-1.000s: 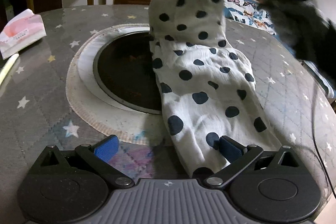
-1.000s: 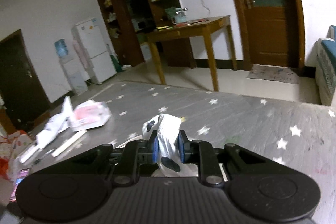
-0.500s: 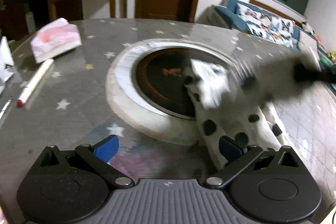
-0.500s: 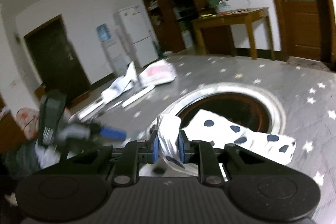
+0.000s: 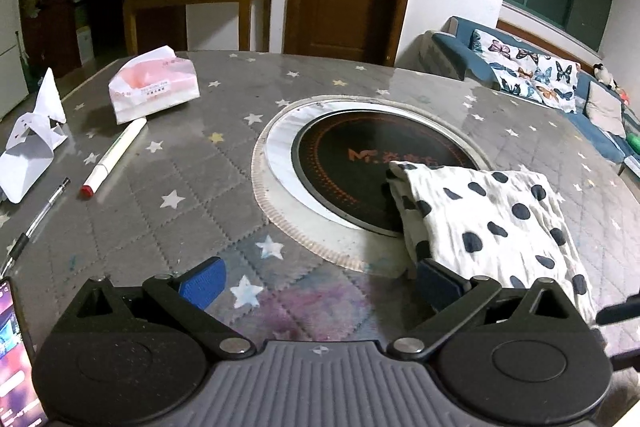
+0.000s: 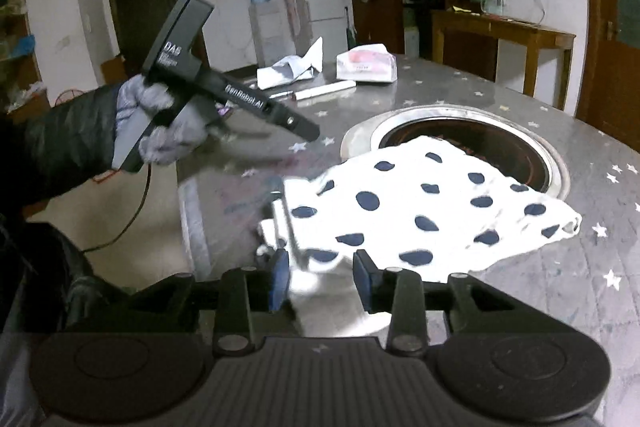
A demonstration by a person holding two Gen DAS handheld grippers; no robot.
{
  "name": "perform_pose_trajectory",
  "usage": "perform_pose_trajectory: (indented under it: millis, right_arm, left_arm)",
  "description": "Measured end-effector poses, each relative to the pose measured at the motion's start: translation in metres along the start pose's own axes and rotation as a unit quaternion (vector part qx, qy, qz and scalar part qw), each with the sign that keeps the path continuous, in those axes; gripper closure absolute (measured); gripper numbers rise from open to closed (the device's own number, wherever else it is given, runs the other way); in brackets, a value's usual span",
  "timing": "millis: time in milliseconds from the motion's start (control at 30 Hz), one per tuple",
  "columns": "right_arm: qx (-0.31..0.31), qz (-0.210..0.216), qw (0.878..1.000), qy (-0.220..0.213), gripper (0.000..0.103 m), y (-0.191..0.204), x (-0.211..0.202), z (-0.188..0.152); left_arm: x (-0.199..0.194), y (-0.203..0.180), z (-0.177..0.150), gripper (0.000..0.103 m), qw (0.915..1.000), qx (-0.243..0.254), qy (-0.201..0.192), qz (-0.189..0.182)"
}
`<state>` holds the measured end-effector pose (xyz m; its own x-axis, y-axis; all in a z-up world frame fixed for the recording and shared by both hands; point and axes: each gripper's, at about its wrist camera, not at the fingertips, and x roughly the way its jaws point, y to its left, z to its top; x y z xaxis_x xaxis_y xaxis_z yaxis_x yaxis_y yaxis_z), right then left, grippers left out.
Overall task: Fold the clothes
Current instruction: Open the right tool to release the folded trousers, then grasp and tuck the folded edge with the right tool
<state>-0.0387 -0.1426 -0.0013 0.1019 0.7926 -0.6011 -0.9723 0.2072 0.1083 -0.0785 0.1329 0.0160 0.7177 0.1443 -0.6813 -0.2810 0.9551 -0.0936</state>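
The right gripper (image 6: 320,279) is opening its jaws; the near edge of the polka-dot cloth (image 6: 424,211) lies between the two blue pads (image 6: 279,281), which stand a little off the fabric on either side and do not press on it. The cloth is white with dark blue dots, folded into a flat layered pad, and it rests on the table (image 6: 560,283), its far part lying over the rim of the round induction cooktop (image 6: 500,143) set into the tabletop.

The left gripper (image 5: 320,287) has its jaws spread wide with nothing between them, only the star-patterned table cover (image 5: 160,199) below. Its right blue pad (image 5: 434,281) sits just at the near corner of the folded cloth (image 5: 492,219); whether it touches cannot be told. In the right wrist view this gripper (image 6: 312,131) is seen from the side, raised over the table edge and held by a gloved hand (image 6: 160,123) in a dark sleeve.

Farther out on the table lie a tissue pack (image 5: 154,89), a white marker with a red cap (image 5: 114,157) just beside it, a pen (image 5: 38,223) and crumpled white paper (image 5: 32,143). A phone screen (image 5: 16,363) shows at the left edge of the left wrist view
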Motion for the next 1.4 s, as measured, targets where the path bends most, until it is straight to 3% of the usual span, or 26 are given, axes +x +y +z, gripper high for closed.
perform_pose_trajectory:
  millis: [100,200,333,500,633,767,933,1067,1300,1400]
  right_arm:
    - [0.012,-0.005,1.000,-0.006,0.065,-0.004,-0.003,0.006]
    - [0.006,0.001,1.000,-0.005,0.054,-0.003,0.004,0.011]
    - [-0.015,0.000,1.000,0.015,0.054,0.007,0.021,0.010]
    - [-0.074,-0.032,0.996,0.038,0.054,0.020,0.031,0.004]
    - [-0.100,-0.054,0.992,0.048,0.066,0.025,0.035,0.000]
    - [-0.111,-0.052,0.992,0.037,0.086,0.028,0.031,0.004]
    - [-0.136,-0.057,0.989,0.024,0.086,0.031,0.010,0.011]
    - [-0.132,-0.048,0.988,0.057,0.085,0.026,0.019,-0.003]
    - [-0.085,-0.022,0.995,0.044,0.079,0.011,0.002,0.003]
    - [-0.047,-0.035,0.998,0.029,0.078,-0.003,-0.009,0.010]
  left_arm:
    - [-0.001,-0.006,0.004,0.000,1.0000,0.005,-0.005,-0.004]
    - [-0.002,-0.013,0.007,0.000,0.9999,0.010,-0.008,-0.010]
    - [-0.001,-0.021,0.006,0.000,0.9997,0.016,-0.004,-0.019]
    - [0.003,-0.027,0.001,0.000,0.9995,0.020,0.005,-0.025]
    - [0.005,-0.029,-0.001,0.000,0.9995,0.017,0.011,-0.026]
    - [0.001,-0.032,0.000,0.000,0.9993,0.021,0.009,-0.031]
    - [-0.009,-0.037,0.007,0.000,0.9988,0.025,-0.010,-0.041]
    - [-0.010,-0.047,0.010,0.000,0.9979,0.031,-0.015,-0.055]
    - [0.003,-0.070,0.010,0.000,0.9969,0.047,-0.017,-0.060]
    - [0.014,-0.075,0.002,0.000,0.9967,0.056,-0.002,-0.059]
